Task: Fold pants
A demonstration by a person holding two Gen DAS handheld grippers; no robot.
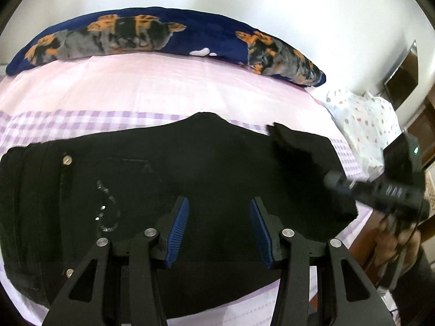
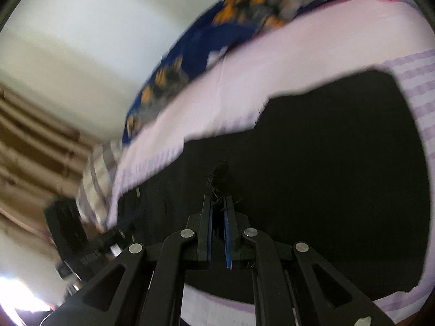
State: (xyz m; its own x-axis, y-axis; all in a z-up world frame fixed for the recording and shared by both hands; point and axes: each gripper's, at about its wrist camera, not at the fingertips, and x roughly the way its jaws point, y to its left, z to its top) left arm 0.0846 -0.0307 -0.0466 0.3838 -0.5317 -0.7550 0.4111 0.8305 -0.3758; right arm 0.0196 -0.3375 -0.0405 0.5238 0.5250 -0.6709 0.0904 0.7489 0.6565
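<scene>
Black pants [image 1: 190,168] lie flat across the bed, with the waistband and its metal buttons at the left in the left wrist view. My left gripper [image 1: 219,201] hovers open above their middle, nothing between its blue pads. At the right, my right gripper [image 1: 330,180], blurred, lifts a frayed hem [image 1: 288,141] off the bed. In the right wrist view the right gripper [image 2: 217,198] is shut on that frayed hem [image 2: 220,174], with loose threads sticking out between the fingers. The rest of the pants [image 2: 326,163] spreads out beyond it.
A pink and lilac checked sheet [image 1: 136,92] covers the bed. A long blue cushion with orange and grey print [image 1: 136,35] lies along the far edge by the white wall. A white dotted cloth [image 1: 361,125] sits at the right edge, beside wooden furniture [image 1: 418,125].
</scene>
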